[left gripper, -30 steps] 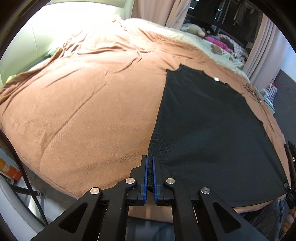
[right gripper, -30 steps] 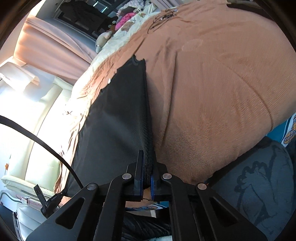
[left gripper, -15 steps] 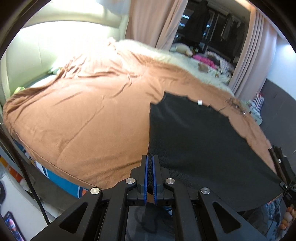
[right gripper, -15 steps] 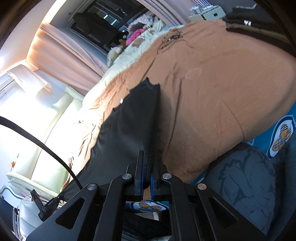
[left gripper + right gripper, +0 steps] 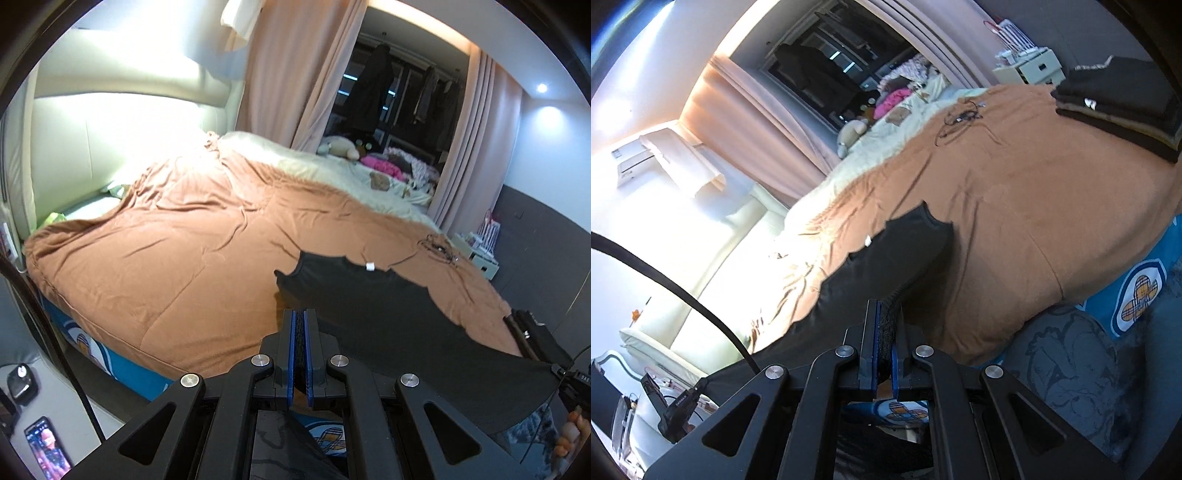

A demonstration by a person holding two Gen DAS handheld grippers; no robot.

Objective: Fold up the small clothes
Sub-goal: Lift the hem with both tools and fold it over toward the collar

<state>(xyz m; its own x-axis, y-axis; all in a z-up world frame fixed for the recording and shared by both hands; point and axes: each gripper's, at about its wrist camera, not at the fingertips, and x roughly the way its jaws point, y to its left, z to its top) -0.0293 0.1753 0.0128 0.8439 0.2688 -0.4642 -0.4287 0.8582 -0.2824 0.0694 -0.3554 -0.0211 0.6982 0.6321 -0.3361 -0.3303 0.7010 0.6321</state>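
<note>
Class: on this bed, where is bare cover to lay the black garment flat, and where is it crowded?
Free: the brown cover between headboard and black garment. Crowded: toys by the curtain, cable, folded stack.

A black mesh sleeveless shirt (image 5: 388,314) hangs stretched above the bed (image 5: 166,258), its hem corners pinched and raised, its neckline with a small white tag (image 5: 369,266) trailing farthest away.

A wide bed (image 5: 184,251) under a rust-brown cover (image 5: 1034,206) fills mid-frame; pink curtains (image 5: 288,74) frame a dark window (image 5: 399,99) at upper centre.
</note>
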